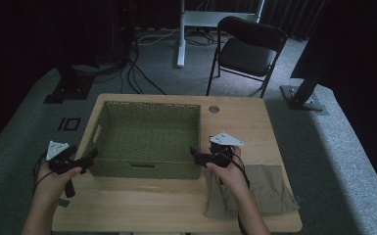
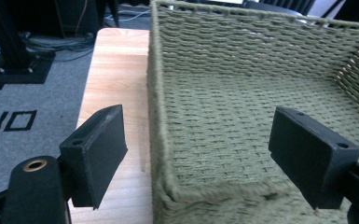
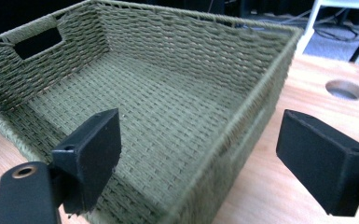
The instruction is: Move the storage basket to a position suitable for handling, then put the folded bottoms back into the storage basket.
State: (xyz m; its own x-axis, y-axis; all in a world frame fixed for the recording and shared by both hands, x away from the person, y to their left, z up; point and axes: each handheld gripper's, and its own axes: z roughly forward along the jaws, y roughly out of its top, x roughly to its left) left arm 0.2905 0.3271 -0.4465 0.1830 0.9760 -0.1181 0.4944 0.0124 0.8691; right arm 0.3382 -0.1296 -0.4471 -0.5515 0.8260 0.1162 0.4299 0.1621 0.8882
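High view: a rectangular olive-green woven basket (image 1: 147, 139) with cut-out handles sits on the light wooden surface (image 1: 176, 200), towards its far left part. The left tool (image 1: 89, 157) hangs at the basket's near left corner, the right tool (image 1: 194, 154) at its near right corner. A folded khaki cloth garment (image 1: 269, 188) lies on the surface near the right front edge, partly under the right hand (image 1: 227, 174).

In the left gripper view the left tool's jaws stand wide apart, straddling the basket's corner rim without pressing on it. In the right gripper view the right tool's jaws are likewise spread wide over the basket's right wall, with nothing gripped. A round hole (image 3: 345, 88) shows in the surface beyond the basket.
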